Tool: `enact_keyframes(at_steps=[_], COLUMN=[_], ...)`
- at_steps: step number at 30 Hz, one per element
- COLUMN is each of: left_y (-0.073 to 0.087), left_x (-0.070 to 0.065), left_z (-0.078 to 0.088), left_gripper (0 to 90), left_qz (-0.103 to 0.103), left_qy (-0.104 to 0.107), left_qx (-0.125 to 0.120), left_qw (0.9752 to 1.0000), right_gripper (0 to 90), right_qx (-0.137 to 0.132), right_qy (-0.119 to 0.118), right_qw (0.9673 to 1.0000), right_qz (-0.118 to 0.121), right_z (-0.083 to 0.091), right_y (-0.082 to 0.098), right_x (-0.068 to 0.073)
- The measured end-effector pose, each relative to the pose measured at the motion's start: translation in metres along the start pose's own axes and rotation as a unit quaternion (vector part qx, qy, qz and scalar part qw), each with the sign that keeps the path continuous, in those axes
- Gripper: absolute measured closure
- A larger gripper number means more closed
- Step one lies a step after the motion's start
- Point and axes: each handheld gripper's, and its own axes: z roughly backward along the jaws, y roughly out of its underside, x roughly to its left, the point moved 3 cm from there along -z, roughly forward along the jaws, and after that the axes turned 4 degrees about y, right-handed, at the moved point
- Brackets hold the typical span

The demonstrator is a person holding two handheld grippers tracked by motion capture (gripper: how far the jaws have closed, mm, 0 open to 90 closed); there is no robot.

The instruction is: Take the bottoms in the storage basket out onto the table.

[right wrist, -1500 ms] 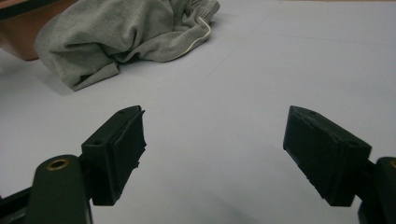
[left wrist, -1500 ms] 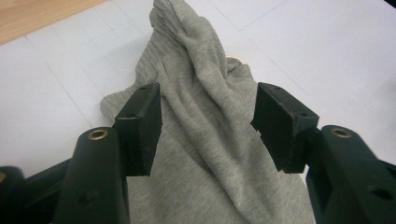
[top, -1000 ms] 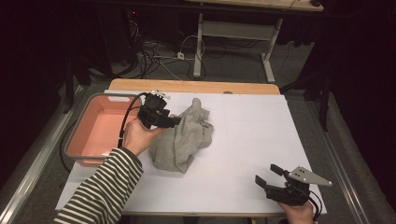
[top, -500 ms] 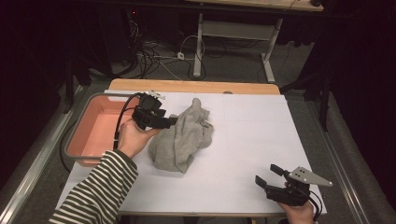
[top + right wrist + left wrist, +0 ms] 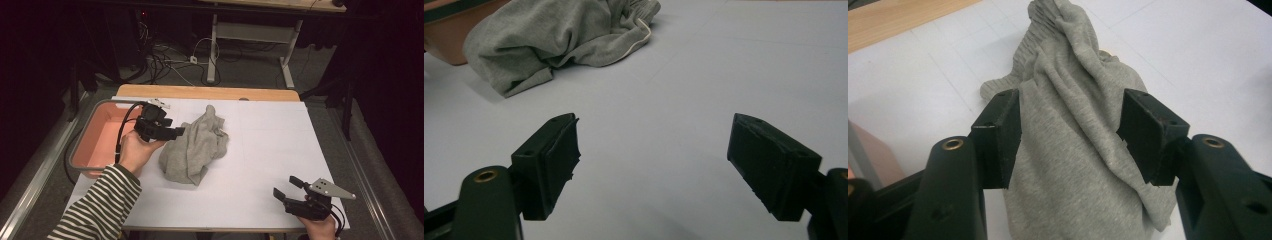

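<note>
Left gripper [image 5: 172, 132] spread, cloth [image 5: 196, 147] dead ahead, long axis toward bench far edge. Right gripper [image 5: 287, 189] spread, near edge, well apart.

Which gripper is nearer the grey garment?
Left. The left gripper hangs at the grey garment's edge, fingers open over it; the right gripper rests apart, at the table's near corner.

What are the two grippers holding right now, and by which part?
Nothing is held. The left gripper has open jaws on either side of the grey cloth, above its near end, not pressing it. The right gripper is open over bare white table.
</note>
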Motion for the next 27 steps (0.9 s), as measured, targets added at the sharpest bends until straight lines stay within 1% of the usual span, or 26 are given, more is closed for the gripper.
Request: enact_keyframes(at_steps=[12, 27], left_y=[0.009, 0.022], left_x=[0.004, 0.01], left_z=[0.01, 0.015], left_gripper=[40.5, 40.0], left_qz=[0.004, 0.013], left_qy=[0.0, -0.002], left_qx=[-0.008, -0.015], left_qw=[1.0, 0.9998], right_gripper=[21.1, 21.1], right_qx=[0.001, 0.002], right_qy=[0.001, 0.003], right_qw=[1.0, 1.0], right_qz=[-0.002, -0.001], right_z=[0.0, -0.001], right_y=[0.0, 0.0], right_x=[0.0, 0.0])
